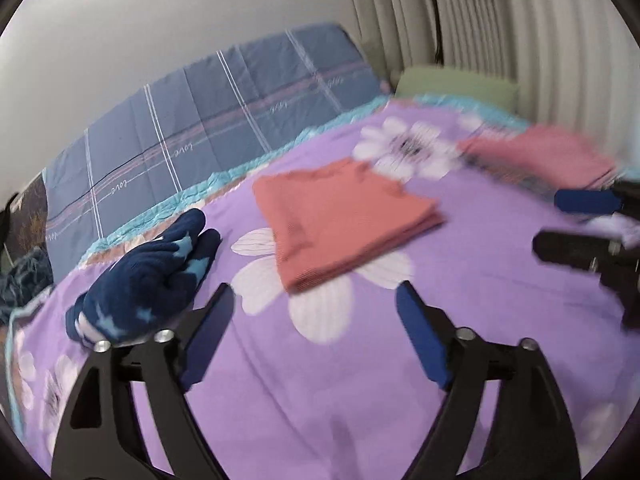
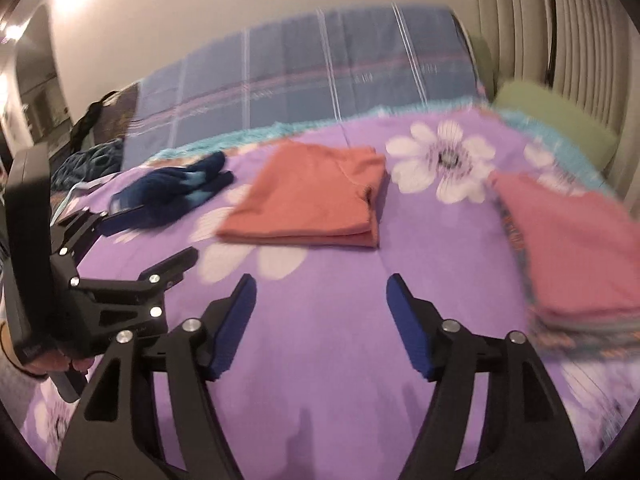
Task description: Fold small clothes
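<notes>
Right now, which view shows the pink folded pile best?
The right wrist view: the pink folded pile lies large at right, its stacked edge showing, though blurred. The left wrist view shows it smaller, farther off and blurred.

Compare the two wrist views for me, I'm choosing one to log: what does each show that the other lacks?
Only the left wrist view shows the right gripper. Only the right wrist view shows the left gripper, the holding hand, and a lit doorway. Both show the folded orange shirt, navy glove, pink folded stack and purple floral bedspread.
</notes>
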`<state>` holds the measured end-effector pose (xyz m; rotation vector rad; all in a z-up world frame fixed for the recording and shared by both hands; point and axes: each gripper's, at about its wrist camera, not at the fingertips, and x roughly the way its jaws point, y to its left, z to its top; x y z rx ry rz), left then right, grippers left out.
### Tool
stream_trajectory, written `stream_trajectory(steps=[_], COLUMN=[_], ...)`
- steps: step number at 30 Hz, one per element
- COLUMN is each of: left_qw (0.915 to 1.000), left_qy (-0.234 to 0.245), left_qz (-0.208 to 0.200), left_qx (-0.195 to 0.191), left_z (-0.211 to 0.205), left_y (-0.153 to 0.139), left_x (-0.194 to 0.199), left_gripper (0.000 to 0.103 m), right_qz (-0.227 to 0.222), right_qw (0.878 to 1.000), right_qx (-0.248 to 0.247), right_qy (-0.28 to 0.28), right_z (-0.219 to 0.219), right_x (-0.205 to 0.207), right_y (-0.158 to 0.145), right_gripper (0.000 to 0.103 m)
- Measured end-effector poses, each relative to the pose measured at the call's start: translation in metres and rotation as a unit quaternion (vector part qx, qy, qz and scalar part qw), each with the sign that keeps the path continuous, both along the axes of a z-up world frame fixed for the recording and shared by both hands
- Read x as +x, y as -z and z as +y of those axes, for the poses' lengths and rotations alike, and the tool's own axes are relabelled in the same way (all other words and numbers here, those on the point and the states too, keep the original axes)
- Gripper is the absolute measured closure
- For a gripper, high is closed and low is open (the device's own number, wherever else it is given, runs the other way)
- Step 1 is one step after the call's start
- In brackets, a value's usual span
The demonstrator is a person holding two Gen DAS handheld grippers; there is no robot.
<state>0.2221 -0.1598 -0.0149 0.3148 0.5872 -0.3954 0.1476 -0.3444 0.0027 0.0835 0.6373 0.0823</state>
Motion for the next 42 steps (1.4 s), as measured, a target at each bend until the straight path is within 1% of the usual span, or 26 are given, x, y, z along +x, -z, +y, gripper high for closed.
stream_trajectory(steps=[1,2,3,4,5,6,9,10,13,15,17,20,26,30,36,42], left_qw=[0.9998,0.9996,0.9993,0.9992,0.999,0.9984,0.996,0.995,0.9947,0.9944,0.9934,0.9927,0.9938,0.9942,0.9953,0.9958], left_qy=[0.002,0.005,0.009,0.011,0.011,0.011,0.008,0.006,0.002,-0.009,-0.024,-0.035,-0.041,-0.039,-0.035,-0.028], left_qz=[-0.007,-0.011,-0.018,-0.024,-0.032,-0.047,-0.08,-0.09,-0.09,-0.091,-0.089,-0.074,-0.081,-0.071,-0.07,-0.063], left_qx=[-0.019,-0.027,-0.03,-0.03,-0.03,-0.031,-0.041,-0.044,-0.049,-0.054,-0.069,-0.089,-0.064,-0.072,-0.057,-0.061], left_z=[0.005,0.008,0.011,0.012,0.014,0.017,0.022,0.024,0.03,0.035,0.042,0.05,0.044,0.039,0.032,0.03], left_y=[-0.01,-0.017,-0.027,-0.032,-0.039,-0.049,-0.064,-0.068,-0.074,-0.076,-0.079,-0.08,-0.079,-0.079,-0.074,-0.072], left_x=[-0.019,-0.03,-0.049,-0.06,-0.073,-0.091,-0.127,-0.14,-0.165,-0.174,-0.183,-0.194,-0.217,-0.225,-0.233,-0.235], left_gripper=[0.012,0.01,0.008,0.003,0.001,0.001,0.001,0.001,0.001,0.001,0.001,0.001,0.001,0.001,0.001,0.001], right_qz=[-0.014,-0.025,-0.033,-0.041,-0.047,-0.053,-0.065,-0.067,-0.069,-0.077,-0.09,-0.1,-0.099,-0.1,-0.092,-0.085], right_qw=[1.0,1.0,0.999,0.999,0.999,0.998,0.997,0.996,0.996,0.994,0.992,0.989,0.986,0.985,0.984,0.983], right_qx=[-0.001,-0.001,-0.001,-0.003,-0.005,-0.004,0.005,0.008,0.009,0.0,-0.008,-0.012,-0.013,-0.018,-0.029,-0.03], right_qy=[-0.002,-0.001,0.004,0.012,0.02,0.029,0.048,0.051,0.061,0.076,0.092,0.112,0.131,0.142,0.152,0.162], right_z=[0.007,0.012,0.015,0.018,0.02,0.023,0.026,0.027,0.029,0.031,0.031,0.03,0.022,0.019,0.013,0.009], right_x=[-0.019,-0.036,-0.048,-0.061,-0.073,-0.087,-0.117,-0.124,-0.146,-0.16,-0.171,-0.186,-0.203,-0.207,-0.21,-0.211], right_y=[-0.009,-0.016,-0.022,-0.028,-0.033,-0.039,-0.052,-0.055,-0.062,-0.067,-0.069,-0.068,-0.064,-0.062,-0.057,-0.052], right_gripper=[0.027,0.023,0.021,0.018,0.016,0.015,0.01,0.007,0.005,0.002,0.002,0.002,0.002,0.002,0.002,0.002])
